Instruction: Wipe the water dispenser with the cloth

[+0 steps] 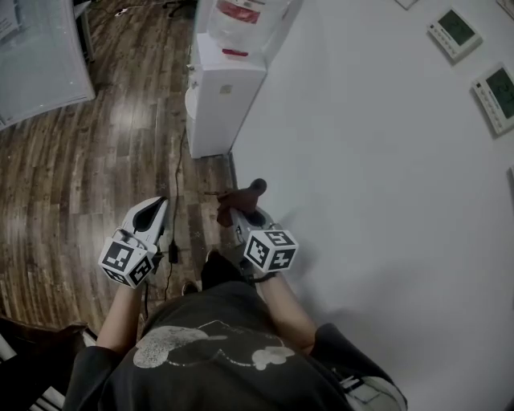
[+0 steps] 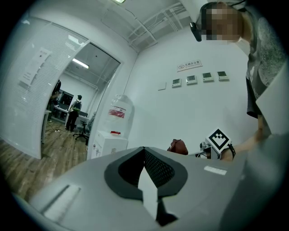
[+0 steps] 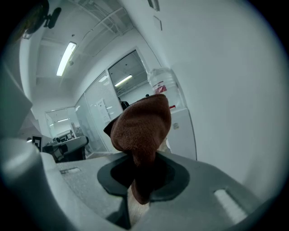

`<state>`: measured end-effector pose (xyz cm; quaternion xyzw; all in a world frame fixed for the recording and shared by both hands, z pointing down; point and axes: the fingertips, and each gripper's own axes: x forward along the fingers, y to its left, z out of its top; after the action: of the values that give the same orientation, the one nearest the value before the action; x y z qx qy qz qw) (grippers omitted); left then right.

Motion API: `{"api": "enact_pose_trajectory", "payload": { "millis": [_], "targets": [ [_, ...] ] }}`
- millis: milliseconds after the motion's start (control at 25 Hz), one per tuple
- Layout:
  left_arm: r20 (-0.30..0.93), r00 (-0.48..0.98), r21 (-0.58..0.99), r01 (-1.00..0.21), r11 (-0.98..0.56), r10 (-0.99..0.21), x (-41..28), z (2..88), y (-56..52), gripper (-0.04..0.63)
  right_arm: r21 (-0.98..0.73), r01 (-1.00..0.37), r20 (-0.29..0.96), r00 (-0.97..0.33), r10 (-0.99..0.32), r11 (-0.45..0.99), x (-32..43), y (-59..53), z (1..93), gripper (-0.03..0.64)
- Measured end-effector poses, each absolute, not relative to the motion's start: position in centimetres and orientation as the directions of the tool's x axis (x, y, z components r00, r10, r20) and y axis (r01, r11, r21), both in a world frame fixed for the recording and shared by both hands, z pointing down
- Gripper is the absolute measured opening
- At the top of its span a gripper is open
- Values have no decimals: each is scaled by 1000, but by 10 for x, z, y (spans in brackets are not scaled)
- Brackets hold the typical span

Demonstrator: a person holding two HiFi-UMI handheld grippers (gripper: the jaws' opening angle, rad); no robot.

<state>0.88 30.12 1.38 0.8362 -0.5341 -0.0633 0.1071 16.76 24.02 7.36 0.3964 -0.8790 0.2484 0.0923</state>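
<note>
Item: cloth [image 3: 142,128], reddish-brown, of napped, fleecy texture, bunched into a rounded lobe. It is clamped at its lower end between the jaws of the right gripper [image 3: 141,178], and its long axis is carried along the gripper's own line, the rounded end projecting forward beyond the jaw tips. In the head view the cloth [image 1: 238,198] is seen at the front of the right gripper [image 1: 241,212], close beside the white wall [image 1: 385,201], pointed away from the person and well apart from the water dispenser [image 1: 221,96]. Item: water dispenser, a white, smooth-sided, box-shaped cabinet, stood upright on the floor [image 1: 96,177] against the wall, its long axis vertical; a clear bottle [image 1: 241,16] with a red label is seated on top. Item: left gripper [image 1: 159,204], held beside the right one, its jaws brought together with nothing between them, as is shown in the left gripper view [image 2: 144,155]; dark, dotted pads are seen inside the pale grey shell. Floor: dark wood planking, glossy, crossed by a thin black cable [image 1: 175,201]. Wall: matt white, fitted with small rectangular control panels [image 1: 454,32].
</note>
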Motion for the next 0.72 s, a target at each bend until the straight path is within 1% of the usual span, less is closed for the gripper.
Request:
{"api": "enact_pose_trajectory", "payload": {
  "millis": [320, 480, 720],
  "targets": [
    [8, 417, 260, -878, -401, -909, -9, 16, 228, 11, -374, -742, 350, -668, -656, 556, 142, 148, 82, 57],
    [66, 410, 288, -881, -376, -910, -22, 23, 172, 11, -405, -728, 352, -682, -641, 552, 120, 79, 93, 57],
    [104, 430, 295, -874, -385, -897, -38, 31, 67, 11, -434, -715, 361, -696, -621, 548, 85, -28, 99, 57]
  ]
}}
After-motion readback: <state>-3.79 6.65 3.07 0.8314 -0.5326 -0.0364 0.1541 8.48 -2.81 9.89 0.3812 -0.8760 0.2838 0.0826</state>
